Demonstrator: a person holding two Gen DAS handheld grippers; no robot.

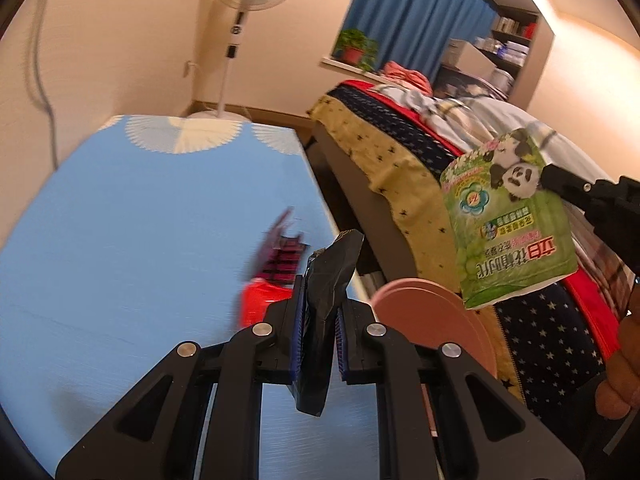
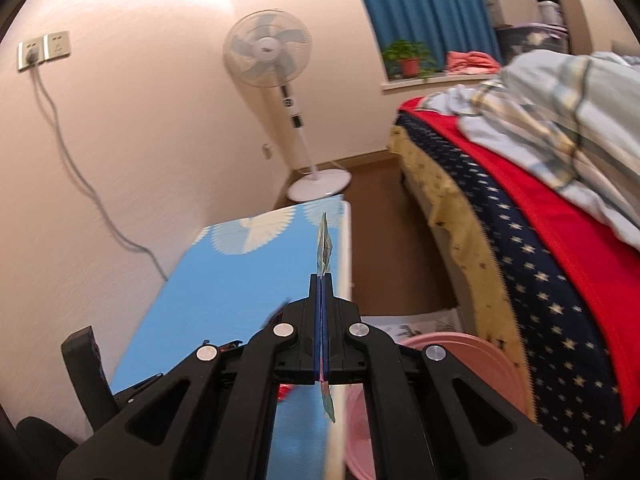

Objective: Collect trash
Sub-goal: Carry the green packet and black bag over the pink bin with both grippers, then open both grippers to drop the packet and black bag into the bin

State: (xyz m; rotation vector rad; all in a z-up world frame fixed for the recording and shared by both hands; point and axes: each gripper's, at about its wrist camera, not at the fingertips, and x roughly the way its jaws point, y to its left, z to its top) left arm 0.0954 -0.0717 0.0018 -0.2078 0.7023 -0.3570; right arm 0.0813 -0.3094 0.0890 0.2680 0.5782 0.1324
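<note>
Blurred red wrappers (image 1: 276, 272) lie on the blue table (image 1: 140, 240). Above it, the left gripper (image 1: 320, 312) clamps a black wrapper (image 1: 324, 292); the right gripper (image 2: 322, 300) pinches a green panda-printed pouch (image 1: 508, 220), its Chinese lettering upside down.

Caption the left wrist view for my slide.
Left tool grips a black wrapper; right tool holds a green packet.

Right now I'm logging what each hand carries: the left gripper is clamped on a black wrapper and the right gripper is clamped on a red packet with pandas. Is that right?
Not quite. The packet in the right gripper is green, not red; the left wrist view shows the green panda packet face-on, while the right wrist view sees it only edge-on. The left gripper is indeed clamped on the black wrapper.
</note>
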